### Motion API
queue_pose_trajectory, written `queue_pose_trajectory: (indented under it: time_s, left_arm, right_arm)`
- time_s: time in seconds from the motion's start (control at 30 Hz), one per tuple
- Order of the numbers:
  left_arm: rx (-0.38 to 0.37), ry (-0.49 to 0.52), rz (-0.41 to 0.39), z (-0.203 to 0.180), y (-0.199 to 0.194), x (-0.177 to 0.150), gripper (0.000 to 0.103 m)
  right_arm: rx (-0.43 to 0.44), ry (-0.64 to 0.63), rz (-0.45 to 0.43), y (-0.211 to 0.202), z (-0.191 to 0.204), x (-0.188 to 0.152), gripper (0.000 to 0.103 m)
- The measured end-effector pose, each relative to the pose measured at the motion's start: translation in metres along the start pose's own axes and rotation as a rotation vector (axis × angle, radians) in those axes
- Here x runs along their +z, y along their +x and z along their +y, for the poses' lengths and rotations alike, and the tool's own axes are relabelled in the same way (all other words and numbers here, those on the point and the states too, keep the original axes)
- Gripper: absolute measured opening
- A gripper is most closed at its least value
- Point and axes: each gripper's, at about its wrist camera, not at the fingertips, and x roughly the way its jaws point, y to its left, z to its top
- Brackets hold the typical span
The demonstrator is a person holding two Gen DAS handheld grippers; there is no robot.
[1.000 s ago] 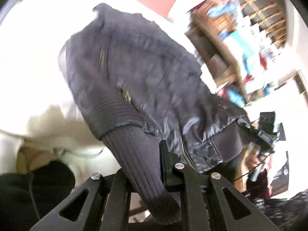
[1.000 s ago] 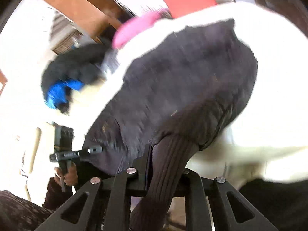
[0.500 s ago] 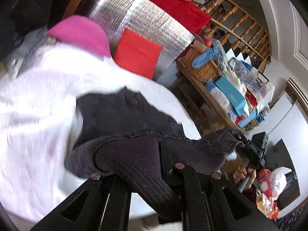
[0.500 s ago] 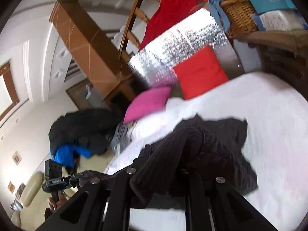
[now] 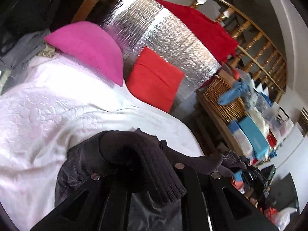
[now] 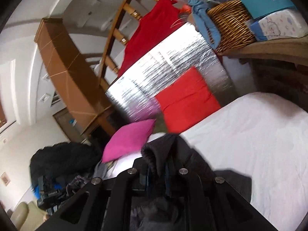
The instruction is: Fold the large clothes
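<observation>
We hold the dark jacket (image 5: 80,165) up off the white bedspread (image 5: 48,111), one ribbed cuff in each gripper. Our left gripper (image 5: 154,165) is clamped on a cuff (image 5: 154,165) that drapes over its fingers toward 5 o'clock. Our right gripper (image 6: 156,165) is clamped on the other cuff (image 6: 152,154), which bunches up at 12 o'clock from its fingers. The jacket's body sags below, between the two grippers. In the left view, a pink pillow (image 5: 90,48) lies at 11 o'clock and a red cushion (image 5: 156,79) at 12 o'clock, leaning on a silver foil panel (image 5: 163,34). A wicker basket (image 5: 225,96) sits at 2 o'clock.
</observation>
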Motion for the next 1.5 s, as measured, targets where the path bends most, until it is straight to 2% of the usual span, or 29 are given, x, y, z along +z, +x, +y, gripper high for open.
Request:
queue_pose_trajectory:
  time_s: [0.13, 0.27, 0.33, 0.43, 0.47, 0.53, 0.57, 0.6, 0.63, 0.67, 0.7, 0.73, 0.8, 0.83, 0.9, 0.97, 1.0, 1.1, 1.17, 1.23, 1.27, 1.3, 1.33, 1.4, 1.5]
  left_arm:
    - [0.046, -0.023, 0.044, 0.02, 0.053, 0.007, 0.009]
    - [0.095, -0.078, 0.109, 0.048, 0.102, 0.001, 0.009]
    - [0.153, -0.088, 0.164, 0.061, 0.126, -0.005, 0.01]
    - [0.175, -0.135, 0.21, 0.075, 0.141, -0.015, 0.011]
    - [0.173, -0.148, 0.225, 0.077, 0.143, -0.016, 0.013]
    - [0.157, -0.191, 0.248, 0.08, 0.14, -0.02, 0.025]
    - [0.142, -0.215, 0.245, 0.081, 0.134, -0.022, 0.044]
    - [0.131, -0.228, 0.237, 0.08, 0.128, -0.022, 0.067]
    - [0.124, -0.243, 0.217, 0.079, 0.119, -0.024, 0.076]
    - [0.147, -0.237, 0.187, 0.073, 0.105, -0.027, 0.085]
    - [0.178, -0.215, 0.171, 0.068, 0.095, -0.027, 0.086]
    - [0.195, -0.196, 0.166, 0.063, 0.09, -0.027, 0.086]
    - [0.234, -0.152, 0.159, 0.055, 0.071, -0.03, 0.09]
    - [0.261, -0.153, 0.16, 0.055, 0.064, -0.033, 0.09]
    - [0.314, -0.177, 0.169, 0.062, 0.056, -0.042, 0.091]
    - [0.369, -0.204, 0.196, 0.074, 0.051, -0.05, 0.091]
    - [0.396, -0.22, 0.21, 0.082, 0.051, -0.053, 0.091]
    - [0.42, -0.247, 0.236, 0.096, 0.051, -0.056, 0.091]
    - [0.374, -0.233, 0.244, 0.097, 0.054, -0.056, 0.091]
    - [0.377, -0.191, 0.25, 0.095, 0.061, -0.055, 0.09]
    - [0.385, -0.15, 0.25, 0.091, 0.065, -0.055, 0.082]
    - [0.407, -0.115, 0.263, 0.088, 0.071, -0.056, 0.067]
    - [0.422, -0.1, 0.272, 0.087, 0.074, -0.056, 0.061]
    - [0.439, -0.067, 0.27, 0.085, 0.08, -0.057, 0.045]
    - [0.416, -0.054, 0.219, 0.082, 0.076, -0.05, 0.026]
  right_arm:
    - [-0.026, 0.043, 0.011, 0.04, -0.03, 0.004, 0.012]
    - [-0.1, 0.046, 0.105, 0.088, -0.064, -0.01, 0.012]
    - [-0.135, 0.064, 0.163, 0.111, -0.083, -0.019, 0.012]
    - [-0.155, 0.111, 0.237, 0.139, -0.108, -0.031, 0.013]
    - [-0.159, 0.127, 0.262, 0.145, -0.115, -0.035, 0.014]
    - [-0.152, 0.179, 0.295, 0.148, -0.125, -0.04, 0.017]
    - [-0.135, 0.212, 0.307, 0.146, -0.129, -0.041, 0.017]
    - [-0.116, 0.236, 0.311, 0.143, -0.131, -0.04, 0.023]
    - [-0.107, 0.247, 0.305, 0.138, -0.131, -0.037, 0.036]
    - [-0.106, 0.251, 0.292, 0.131, -0.13, -0.034, 0.051]
    - [-0.105, 0.255, 0.277, 0.122, -0.129, -0.031, 0.091]
    - [-0.104, 0.256, 0.254, 0.114, -0.127, -0.028, 0.102]
    - [-0.113, 0.241, 0.17, 0.093, -0.124, -0.022, 0.102]
    - [-0.137, 0.222, 0.185, 0.089, -0.122, -0.02, 0.102]
    - [-0.141, 0.207, 0.258, 0.093, -0.122, -0.02, 0.102]
    - [-0.2, 0.189, 0.344, 0.106, -0.127, -0.029, 0.102]
    - [-0.222, 0.184, 0.36, 0.111, -0.128, -0.033, 0.101]
    - [-0.27, 0.178, 0.45, 0.136, -0.136, -0.052, 0.1]
    - [-0.298, 0.139, 0.5, 0.15, -0.134, -0.06, 0.094]
    - [-0.306, 0.099, 0.557, 0.163, -0.128, -0.068, 0.071]
    - [-0.326, 0.067, 0.579, 0.168, -0.124, -0.072, 0.064]
    - [-0.367, 0.023, 0.59, 0.171, -0.12, -0.077, 0.049]
    - [-0.393, -0.006, 0.599, 0.174, -0.116, -0.079, 0.032]
    - [-0.418, -0.038, 0.593, 0.176, -0.11, -0.08, 0.024]
    - [-0.446, -0.114, 0.49, 0.166, -0.092, -0.068, 0.017]
